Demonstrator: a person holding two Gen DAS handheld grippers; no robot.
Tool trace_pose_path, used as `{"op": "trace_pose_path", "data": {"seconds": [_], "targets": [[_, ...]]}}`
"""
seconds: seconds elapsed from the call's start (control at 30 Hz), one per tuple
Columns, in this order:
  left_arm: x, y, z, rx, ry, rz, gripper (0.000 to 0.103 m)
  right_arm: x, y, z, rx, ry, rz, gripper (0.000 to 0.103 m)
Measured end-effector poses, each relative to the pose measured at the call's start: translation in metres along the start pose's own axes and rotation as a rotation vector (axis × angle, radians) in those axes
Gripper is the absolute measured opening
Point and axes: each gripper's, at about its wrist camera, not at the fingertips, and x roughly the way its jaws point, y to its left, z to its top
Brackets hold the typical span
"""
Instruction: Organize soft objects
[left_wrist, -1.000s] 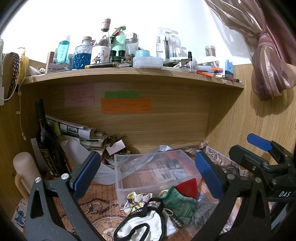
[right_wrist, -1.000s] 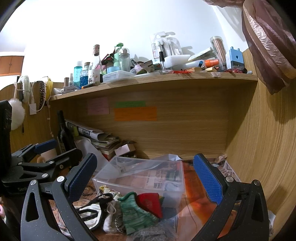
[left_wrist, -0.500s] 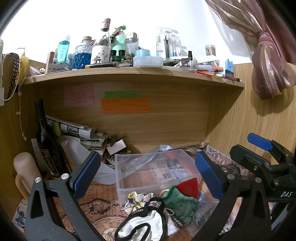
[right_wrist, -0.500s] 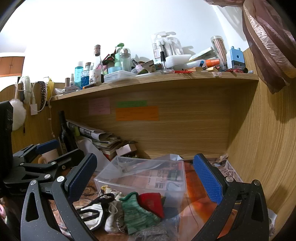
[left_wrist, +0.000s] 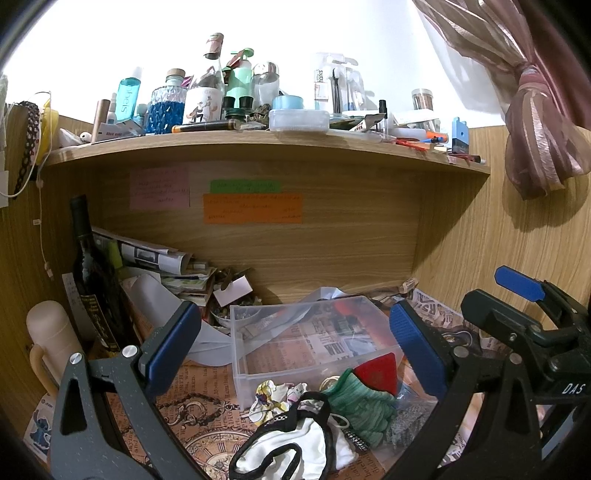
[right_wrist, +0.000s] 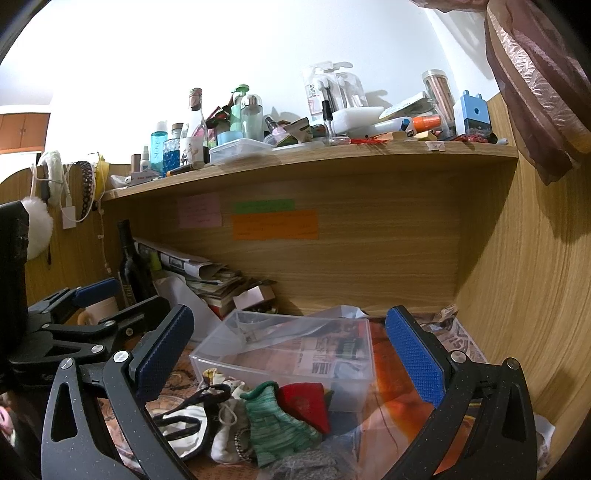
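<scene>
Lying below open left claw (left_wrist: 295, 339), soft pile (left_wrist: 317, 417), empty.

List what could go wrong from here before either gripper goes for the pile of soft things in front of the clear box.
1. The green knit piece lies tangled with the red one and the black-trimmed white cloth; one grab may drag several.
2. The clear box looks light and sits right behind the pile; a push could slide it.
3. The left gripper and right gripper, both open, are close together and could collide.
</scene>
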Motion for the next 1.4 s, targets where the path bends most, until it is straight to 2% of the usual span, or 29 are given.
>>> {"op": "trace_pose_path", "data": {"seconds": [0.6, 0.8, 0.97, 1.2, 1.4], "targets": [[0.004, 0.002, -0.004, 0.004, 0.009, 0.004, 0.103, 0.002, 0.001, -0.002, -0.006, 0.007, 0.010, 0.103], [0.011, 0.005, -0.013, 0.006, 0.049, 0.002, 0.103, 0.007, -0.001, -0.006, -0.006, 0.045, 0.021, 0.103], [0.024, 0.011, -0.033, 0.011, 0.141, -0.014, 0.103, 0.018, -0.014, -0.021, 0.011, 0.138, 0.021, 0.103], [0.047, 0.016, -0.076, 0.021, 0.333, -0.029, 0.103, 0.033, -0.028, -0.053, 0.036, 0.297, 0.018, 0.103], [0.056, 0.021, -0.104, 0.010, 0.459, -0.043, 0.103, 0.040, -0.031, -0.079, 0.033, 0.401, 0.019, 0.103]]}}
